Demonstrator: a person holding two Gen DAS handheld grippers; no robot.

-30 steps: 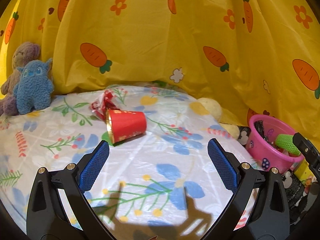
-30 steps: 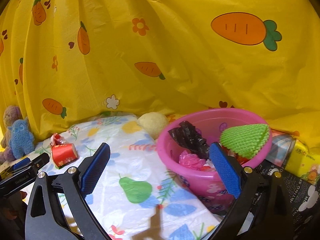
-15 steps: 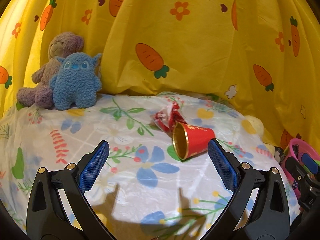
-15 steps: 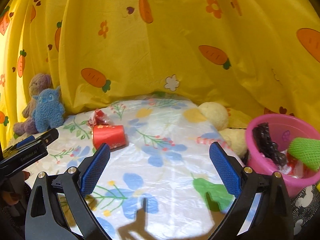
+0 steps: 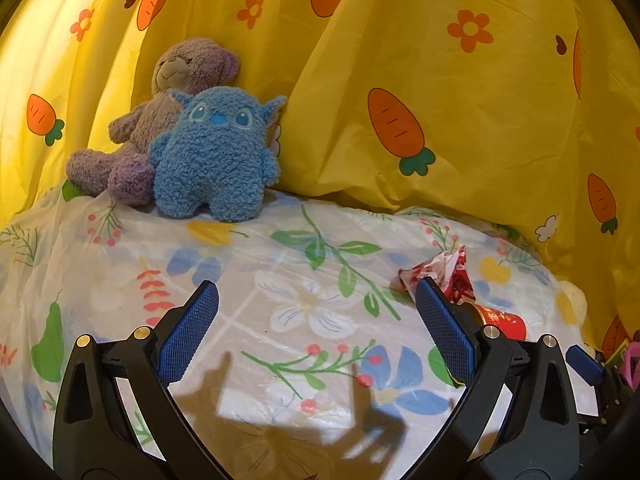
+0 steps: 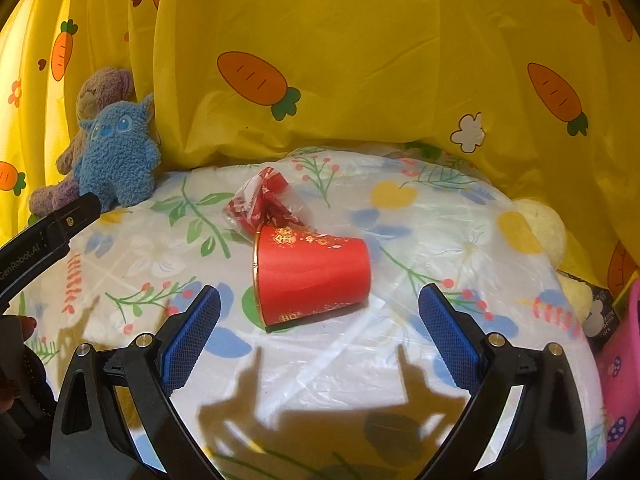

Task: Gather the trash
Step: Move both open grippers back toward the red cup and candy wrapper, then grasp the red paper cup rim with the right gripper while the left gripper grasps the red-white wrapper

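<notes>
In the right wrist view, a blue plush toy [image 6: 116,160] sat at ten o'clock, a red paper cup [image 6: 310,280] lay tipped over at centre touching a crumpled red wrapper [image 6: 262,202] at its twelve o'clock, and both the left gripper [image 5: 316,328] and right gripper [image 6: 318,332] had their fingers spread apart, empty.

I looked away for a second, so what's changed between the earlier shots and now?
Both grippers swung left: the right gripper, away from the pink bucket, now faces the red cup; the left gripper faces the blue plush. Both stayed open and empty; cup and wrapper unmoved.
</notes>
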